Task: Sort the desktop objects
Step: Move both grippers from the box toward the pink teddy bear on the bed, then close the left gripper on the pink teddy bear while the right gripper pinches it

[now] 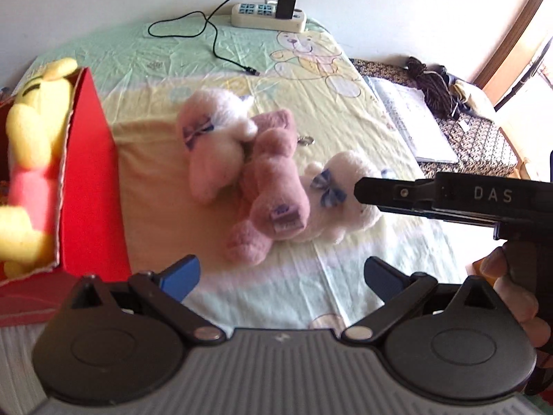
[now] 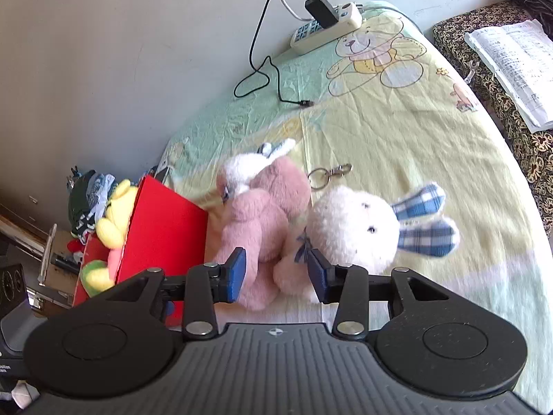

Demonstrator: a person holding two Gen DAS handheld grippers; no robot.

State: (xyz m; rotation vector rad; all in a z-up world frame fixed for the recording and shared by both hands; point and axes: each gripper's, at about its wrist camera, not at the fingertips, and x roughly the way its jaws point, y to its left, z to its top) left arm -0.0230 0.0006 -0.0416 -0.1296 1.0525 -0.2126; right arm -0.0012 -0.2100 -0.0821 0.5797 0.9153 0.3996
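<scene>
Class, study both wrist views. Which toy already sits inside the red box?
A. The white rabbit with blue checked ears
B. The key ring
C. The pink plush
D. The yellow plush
D: the yellow plush sits within the walls of the red box, while the pink plush, the white rabbit and the key ring all lie out on the bedsheet.
</scene>
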